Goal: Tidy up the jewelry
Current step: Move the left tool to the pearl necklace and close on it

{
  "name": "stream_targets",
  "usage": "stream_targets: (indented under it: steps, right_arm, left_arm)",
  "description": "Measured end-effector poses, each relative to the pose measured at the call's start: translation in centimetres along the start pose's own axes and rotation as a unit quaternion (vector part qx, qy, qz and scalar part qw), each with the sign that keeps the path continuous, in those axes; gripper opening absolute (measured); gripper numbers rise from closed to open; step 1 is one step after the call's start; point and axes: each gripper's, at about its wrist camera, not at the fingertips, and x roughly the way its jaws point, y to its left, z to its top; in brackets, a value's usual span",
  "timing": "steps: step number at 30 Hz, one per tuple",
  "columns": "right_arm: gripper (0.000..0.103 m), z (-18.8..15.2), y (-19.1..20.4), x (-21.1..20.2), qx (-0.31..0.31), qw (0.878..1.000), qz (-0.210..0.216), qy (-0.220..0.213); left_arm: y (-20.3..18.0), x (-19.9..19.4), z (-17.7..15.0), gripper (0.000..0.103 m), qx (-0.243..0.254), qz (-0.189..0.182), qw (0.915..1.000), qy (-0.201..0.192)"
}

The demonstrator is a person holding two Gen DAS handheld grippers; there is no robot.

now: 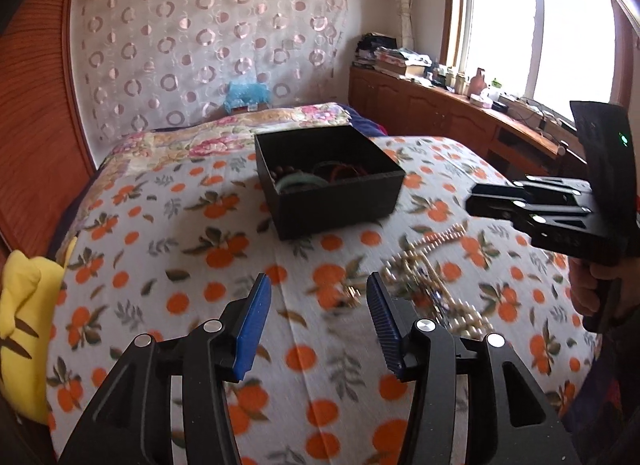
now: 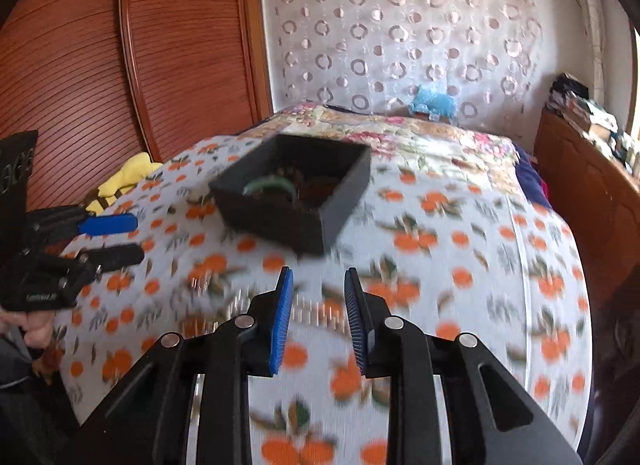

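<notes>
Left wrist view: pearl bead necklace lay just right of left gripper, strand running toward black box
fingers: both grippers apart, empty
nearer: left

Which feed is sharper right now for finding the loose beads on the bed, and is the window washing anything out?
Left wrist: black box sharp, bead necklace only slightly smeared, window blown out white. Right wrist: heavy motion blur, the box and bedspread streaked, the beads barely readable.
</notes>
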Motion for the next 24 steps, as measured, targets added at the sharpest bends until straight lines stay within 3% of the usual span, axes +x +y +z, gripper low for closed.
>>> stream_targets:
  steps: [7,10,12,18,24]
  right_arm:
    - [0.029,-5.1,-0.1,-2.2,0.022,1.0,-0.01,0.015]
    - [0.031,-6.0,0.1,-2.3,0.02,0.999,-0.015,0.025]
    - [0.039,-6.4,0.4,-2.2,0.015,0.999,-0.01,0.029]
    - [0.04,-6.8,0.4,-1.4,0.024,0.999,-0.017,0.033]
    - [0.04,-6.8,0.7,-1.4,0.016,0.999,-0.023,0.026]
  left_arm:
    - [-1.3,0.0,-2.2,0.047,0.009,-0.006,0.9997,0.024]
    - [-2.1,0.2,-2.7,0.047,0.02,-0.01,0.999,0.037]
    - [-2.6,0.4,-2.9,0.047,0.026,-0.013,0.9986,0.043]
    - [-4.2,1.0,-3.3,0.047,0.045,-0.026,0.9968,0.06]
    - [-5.6,2.1,-3.6,0.028,0.067,-0.031,0.9939,0.082]
